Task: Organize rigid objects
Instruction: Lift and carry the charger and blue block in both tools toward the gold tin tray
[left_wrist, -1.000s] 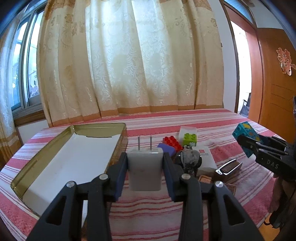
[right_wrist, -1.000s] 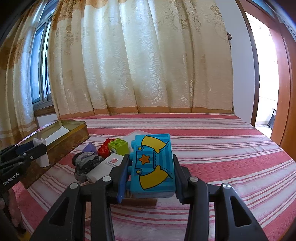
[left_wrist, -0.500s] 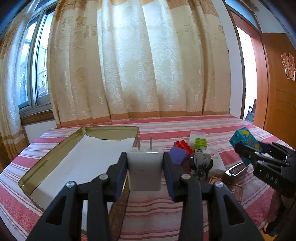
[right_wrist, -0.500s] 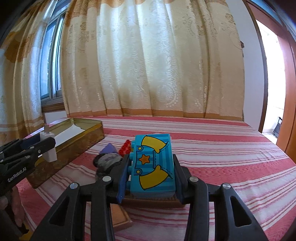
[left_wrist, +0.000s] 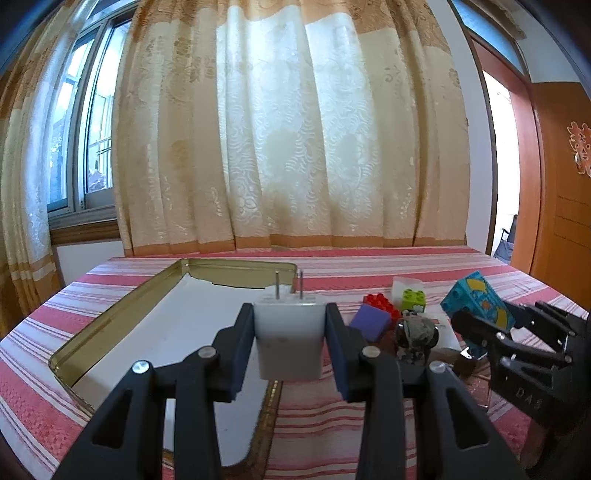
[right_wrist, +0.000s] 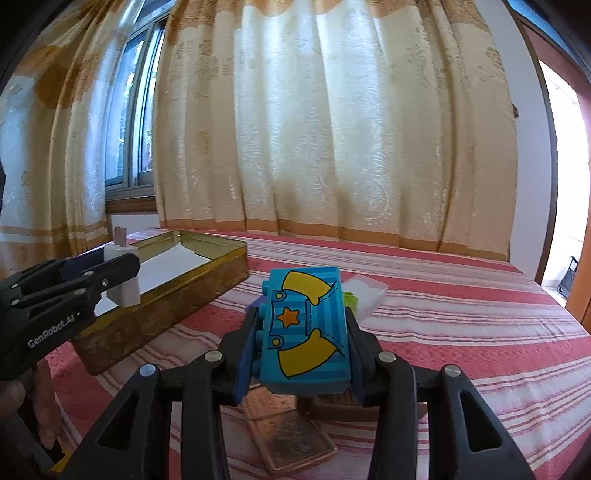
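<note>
The left hand-held gripper (left_wrist: 290, 339) squeezes a white plug (left_wrist: 289, 334) between its two fingers. The plug's two metal pins point up. It hangs above the near right edge of a long gold tin (left_wrist: 114, 317), which sits open on the bench (left_wrist: 369, 424) with its red and white striped cloth. The tin has a white bottom.

The right hand-held gripper (right_wrist: 301, 339) squeezes a blue toy block (right_wrist: 304, 328) with yellow shapes and an orange star on it. The block is up in the air, to the right of the tin and apart from it. In the left view this blue block (left_wrist: 478, 304) shows at the right side.

Between the two grippers lies a small pile on the bench: a purple block (left_wrist: 370, 322), a red block (left_wrist: 380, 302), a green block (left_wrist: 413, 299), a clear plastic box (left_wrist: 406, 286) behind them, and a gray round thing (left_wrist: 415, 334) in front. A flat copper plate (right_wrist: 291, 432) lies under the right gripper. A tall cream curtain (left_wrist: 295, 129) hangs behind the bench.
</note>
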